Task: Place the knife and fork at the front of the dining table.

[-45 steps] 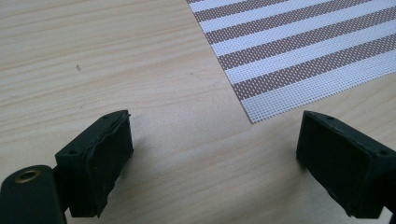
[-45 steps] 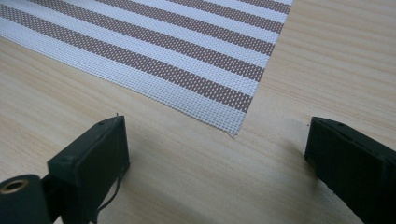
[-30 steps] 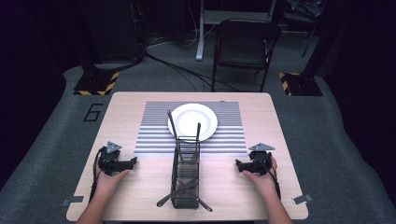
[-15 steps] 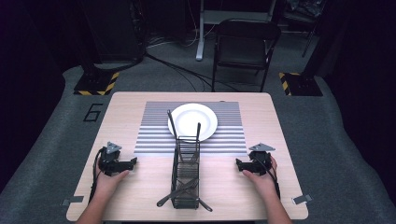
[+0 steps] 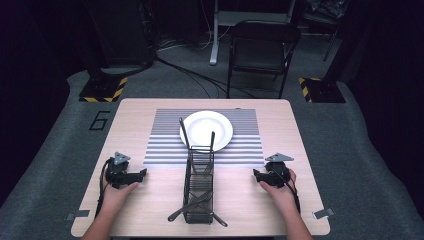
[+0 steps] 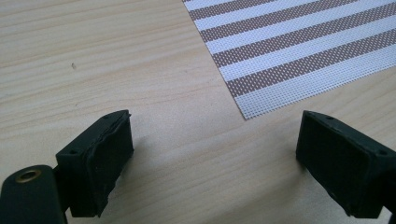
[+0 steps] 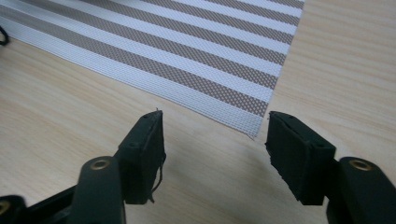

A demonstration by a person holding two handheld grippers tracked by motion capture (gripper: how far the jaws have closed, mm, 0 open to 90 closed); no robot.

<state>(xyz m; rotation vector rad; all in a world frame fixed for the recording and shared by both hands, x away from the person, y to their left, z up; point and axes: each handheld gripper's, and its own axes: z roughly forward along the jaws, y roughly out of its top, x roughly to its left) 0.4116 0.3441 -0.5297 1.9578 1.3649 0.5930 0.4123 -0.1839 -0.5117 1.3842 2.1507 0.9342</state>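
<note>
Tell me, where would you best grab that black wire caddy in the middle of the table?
Probably by a top edge of the wire caddy, coming down from above. It is a tall, narrow basket standing upright, and its thin upper wires would fit between the jaws. The utensils sticking out low at its near end make a low grip there awkward.

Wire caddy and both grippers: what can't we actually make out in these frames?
- Wire caddy, high view: its contents are too small and dark to count or name; two handles stick up from the far end over the plate.
- Left gripper, left gripper view: right jaw cut off by the frame edge.
- Right gripper, high view: the jaws are too small to make out against the dark body.
</note>
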